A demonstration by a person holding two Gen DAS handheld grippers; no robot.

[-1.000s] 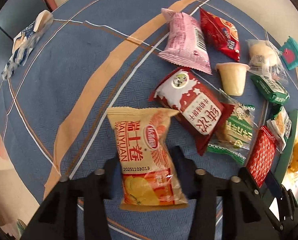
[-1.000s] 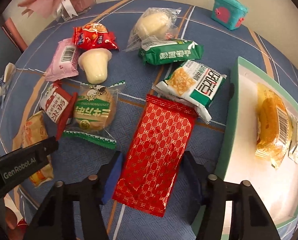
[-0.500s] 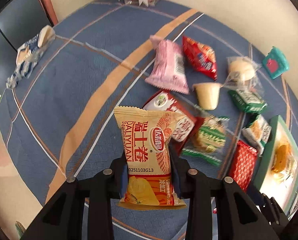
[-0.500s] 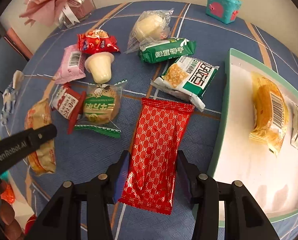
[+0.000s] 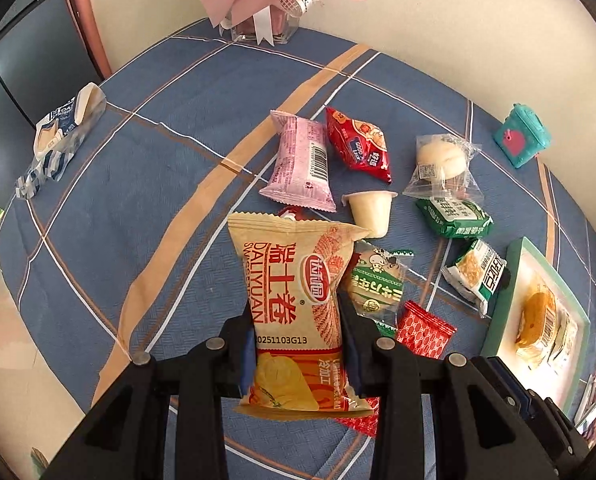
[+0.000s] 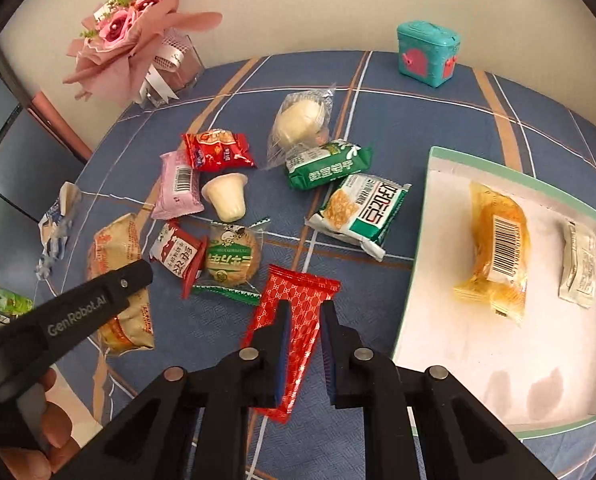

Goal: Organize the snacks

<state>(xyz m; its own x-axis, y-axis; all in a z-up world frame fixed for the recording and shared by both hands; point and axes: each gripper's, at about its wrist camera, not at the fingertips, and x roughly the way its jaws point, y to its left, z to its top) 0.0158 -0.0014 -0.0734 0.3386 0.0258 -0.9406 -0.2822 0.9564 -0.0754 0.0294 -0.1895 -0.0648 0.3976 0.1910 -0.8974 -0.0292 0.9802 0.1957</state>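
My left gripper (image 5: 296, 318) is shut on a beige Swiss-roll packet (image 5: 294, 280), held upright above the blue plaid tablecloth (image 5: 146, 184). The same packet (image 6: 114, 248) shows at the left of the right wrist view, behind one left finger. My right gripper (image 6: 304, 306) has its jaws closing tight on a shiny red packet (image 6: 298, 288); the pads press its sides and it buckles between them. Just right of it lies a white tray with a green rim (image 6: 418, 240), holding a yellow cake packet (image 6: 498, 248) and a small white sachet (image 6: 578, 264).
Loose snacks lie on the cloth: a pink packet (image 6: 178, 184), a small red packet (image 6: 218, 152), a jelly cup (image 6: 226, 196), a wrapped bun (image 6: 302, 124), green packets (image 6: 326, 164), a round cookie (image 6: 230, 258). A teal box (image 6: 426, 52) and bouquet (image 6: 130, 40) stand at the back.
Both grippers have risen. The left lifted the beige packet off the cloth. The right jaws went from wide around the red packet to clamped on it.
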